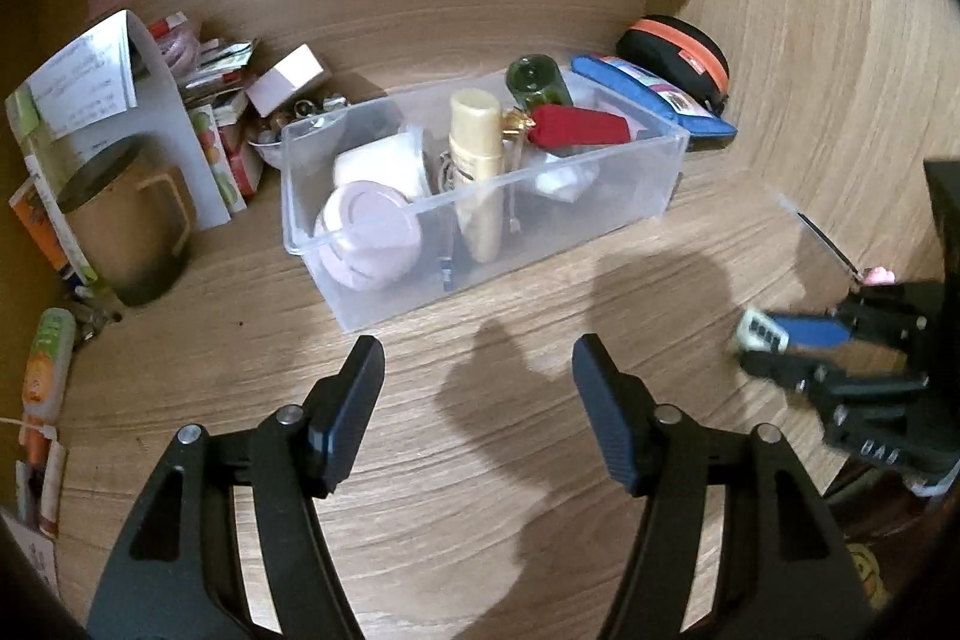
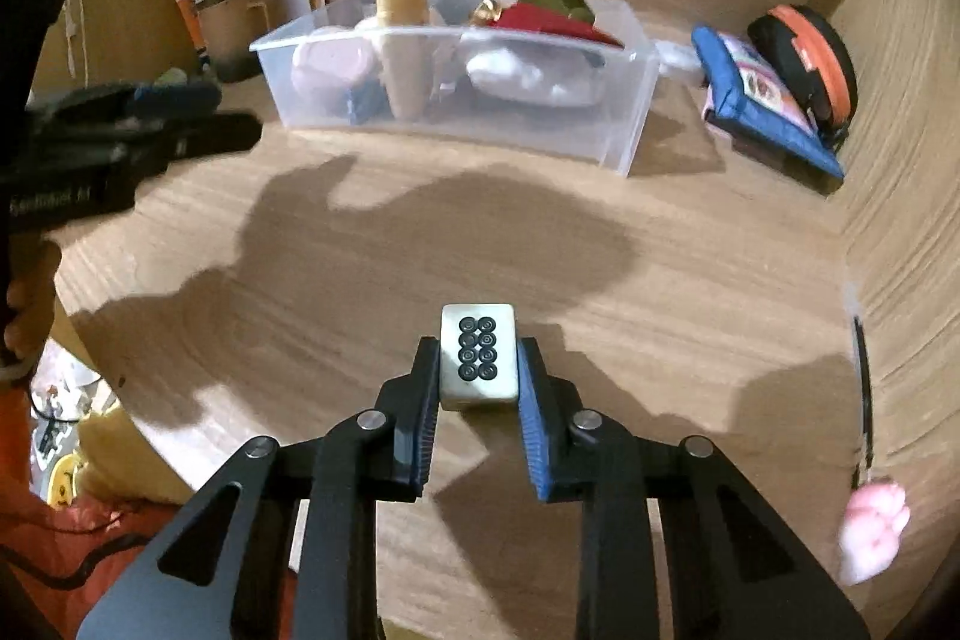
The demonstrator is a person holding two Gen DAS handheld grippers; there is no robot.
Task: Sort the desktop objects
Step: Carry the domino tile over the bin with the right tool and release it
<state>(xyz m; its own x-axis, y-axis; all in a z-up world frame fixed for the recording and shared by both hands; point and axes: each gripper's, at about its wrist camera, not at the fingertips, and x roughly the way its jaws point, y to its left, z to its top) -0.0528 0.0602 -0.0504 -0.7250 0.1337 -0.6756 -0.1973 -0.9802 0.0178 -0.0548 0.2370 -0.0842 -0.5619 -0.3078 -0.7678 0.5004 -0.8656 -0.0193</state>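
- Mahjong tile (image 2: 479, 352), white with eight dark circles on its face, sits between the two pads of the right gripper (image 2: 478, 382), low and central in the right wrist view.
- Both pads press against the tile's sides, so the right gripper is clenched on it, above the wooden desk (image 2: 420, 232).
- Left gripper (image 1: 478, 400) is released: its jaws stand apart with only bare desk and shadow between them.
- Beyond the left gripper lies a clear plastic bin (image 1: 630, 196), well away from the tile.
- Inside the bin are a pale pink round jar (image 1: 369, 235), a cream tube (image 1: 477, 160), a red pouch (image 1: 579, 124) and a white wad.
- A dark green bottle (image 1: 537, 82) rests at the bin's far edge.
- Right of the bin, a blue pouch (image 1: 654, 100) leans against a black case with an orange band (image 1: 675, 46).
- Left of the bin stand a brown mug (image 1: 129, 220), a folded paper stand and small cartons.
- Coloured paper notes are stuck on the back wall.
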